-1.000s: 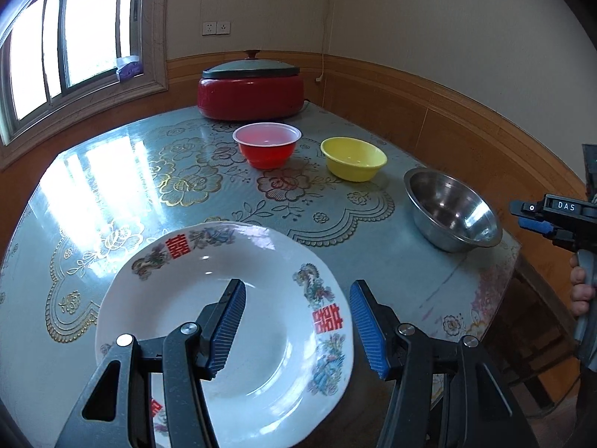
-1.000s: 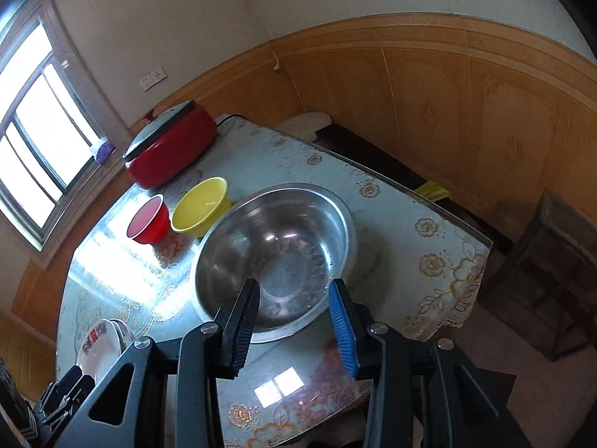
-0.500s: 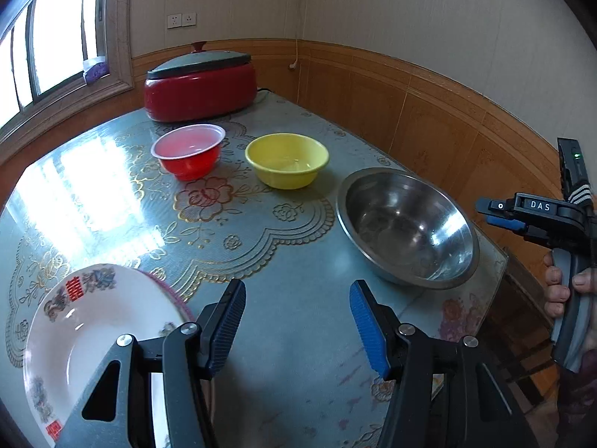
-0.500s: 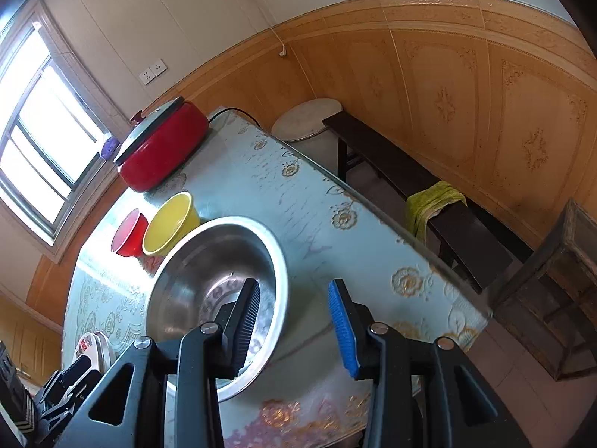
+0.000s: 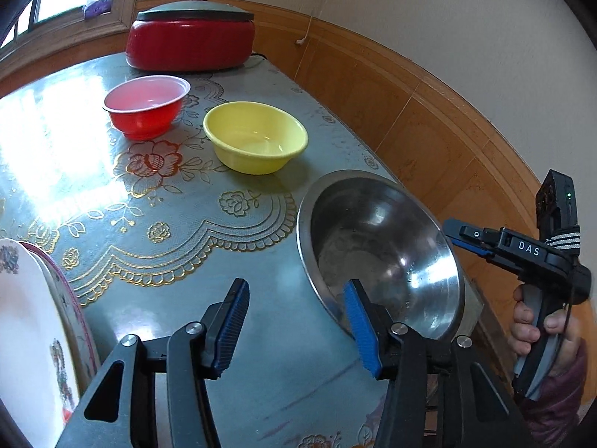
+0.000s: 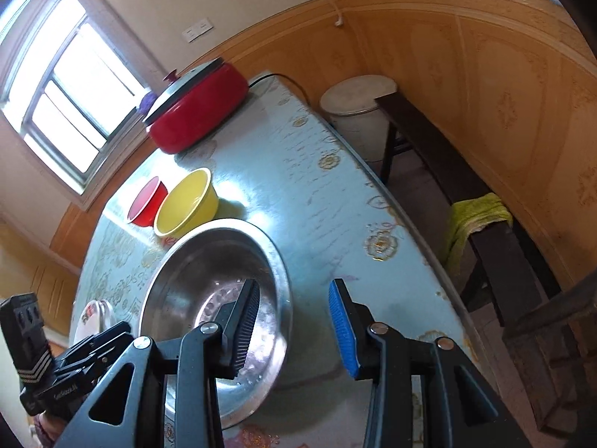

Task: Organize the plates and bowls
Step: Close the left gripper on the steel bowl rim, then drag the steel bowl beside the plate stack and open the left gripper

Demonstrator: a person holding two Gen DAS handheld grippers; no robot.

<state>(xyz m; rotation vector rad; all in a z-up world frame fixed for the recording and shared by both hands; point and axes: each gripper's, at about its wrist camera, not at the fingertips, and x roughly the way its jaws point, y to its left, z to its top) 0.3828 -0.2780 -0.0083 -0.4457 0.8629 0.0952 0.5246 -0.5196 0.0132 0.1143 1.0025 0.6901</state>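
both half-open, empty: left gripper and right gripper straddle steel bowl rim.

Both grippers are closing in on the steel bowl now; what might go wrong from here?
The steel bowl sits near the table edge, so a shove from either side might slide it off. The left gripper and right gripper straddle opposite rims with jaws open; uneven closing could tip it.

White plate cut off at left edge, steel bowl's near rim hidden behind blue pad.
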